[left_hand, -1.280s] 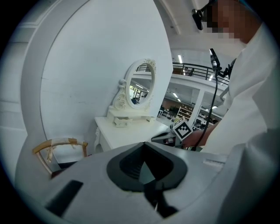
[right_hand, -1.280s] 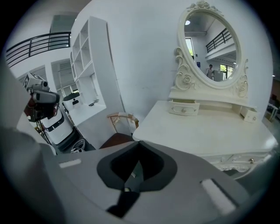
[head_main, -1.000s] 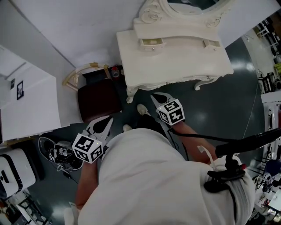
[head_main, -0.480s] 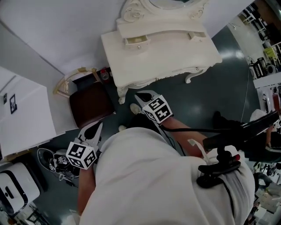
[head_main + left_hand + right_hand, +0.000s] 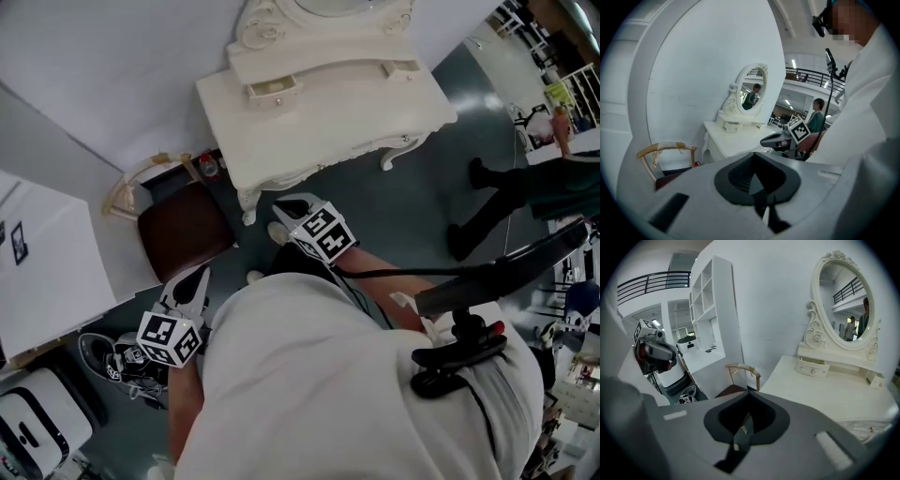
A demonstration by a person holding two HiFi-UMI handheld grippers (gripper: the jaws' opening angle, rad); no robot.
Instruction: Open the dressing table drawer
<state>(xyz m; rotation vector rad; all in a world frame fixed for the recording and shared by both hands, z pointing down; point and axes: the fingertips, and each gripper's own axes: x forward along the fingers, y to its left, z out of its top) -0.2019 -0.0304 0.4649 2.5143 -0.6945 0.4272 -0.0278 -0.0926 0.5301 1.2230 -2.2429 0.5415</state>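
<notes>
The white dressing table [image 5: 328, 112] stands against the wall with its oval mirror [image 5: 843, 301]. Under the mirror sits a small drawer [image 5: 273, 89] with a knob, also seen as the drawer [image 5: 813, 367], and a smaller one [image 5: 401, 67] lies to its right. My right gripper [image 5: 289, 203] is shut on nothing and hangs over the floor just short of the table's front left leg. My left gripper [image 5: 197, 279] is lower left, beside the chair, jaws together and empty. In the left gripper view the table [image 5: 736, 143] is ahead of the right gripper [image 5: 776, 139].
A brown-seated chair [image 5: 183, 230] with a taped wooden back stands left of the table. White shelving [image 5: 47, 272] and a white appliance [image 5: 37, 417] are at the left, with shoes [image 5: 112, 361] on the floor. A person [image 5: 511, 192] stands at the right. A cable and handle [image 5: 487, 277] cross my body.
The head view has swung, so the table sits further up and left. My right gripper edged a little closer to the table's front left leg. A person has come into view at the right.
</notes>
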